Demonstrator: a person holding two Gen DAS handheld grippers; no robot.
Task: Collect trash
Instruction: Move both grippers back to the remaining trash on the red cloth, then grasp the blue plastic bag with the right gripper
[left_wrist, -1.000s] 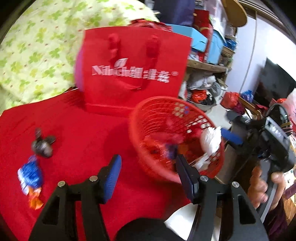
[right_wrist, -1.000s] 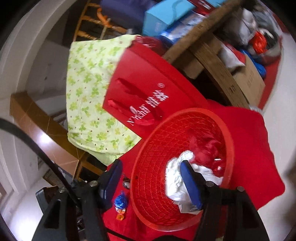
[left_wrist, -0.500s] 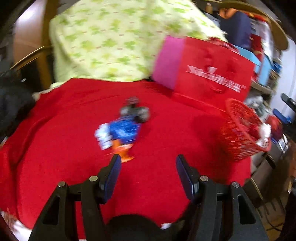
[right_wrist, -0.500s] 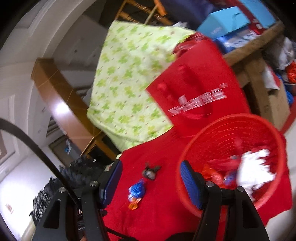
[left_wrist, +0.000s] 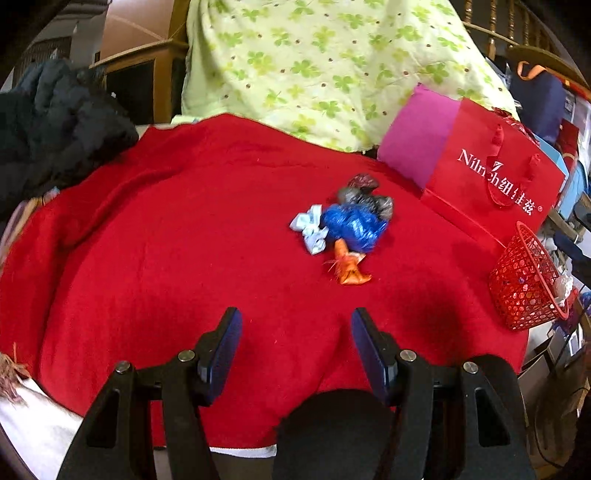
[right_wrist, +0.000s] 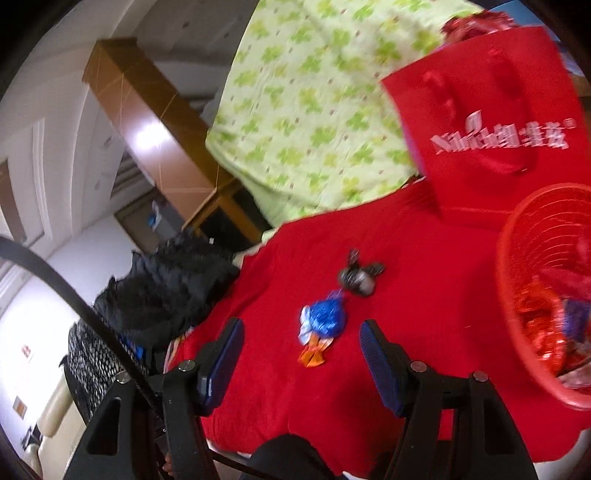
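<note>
Lying on the red cloth (left_wrist: 184, 236), a small cluster of trash sits right of centre in the left wrist view: a blue foil wrapper (left_wrist: 354, 225) with pale twisted ends, an orange wrapper (left_wrist: 349, 266) touching its lower edge, and a dark crumpled wrapper (left_wrist: 364, 195) touching its upper edge. The left gripper (left_wrist: 295, 343) occupies the lower centre of the frame, jaws spread apart with nothing between them, and hangs clear of the cluster, which lies above and slightly right of the fingertips.

In the right wrist view the right gripper (right_wrist: 301, 354) is likewise released and empty. The blue foil wrapper (right_wrist: 327, 320) and orange wrapper (right_wrist: 314, 353) appear between the two fingers in the picture, but no pad touches them. The dark crumpled wrapper (right_wrist: 357, 276) lies just above.

The red mesh basket (left_wrist: 526, 280) stands at the right edge of the cloth, holding red foil pieces and other scraps. The red paper bag (left_wrist: 487, 173) with white lettering stands behind it, at upper right. A green clover-print quilt (left_wrist: 325, 62) fills the upper centre, and a dark jacket (left_wrist: 51, 133) lies at the left edge
</note>
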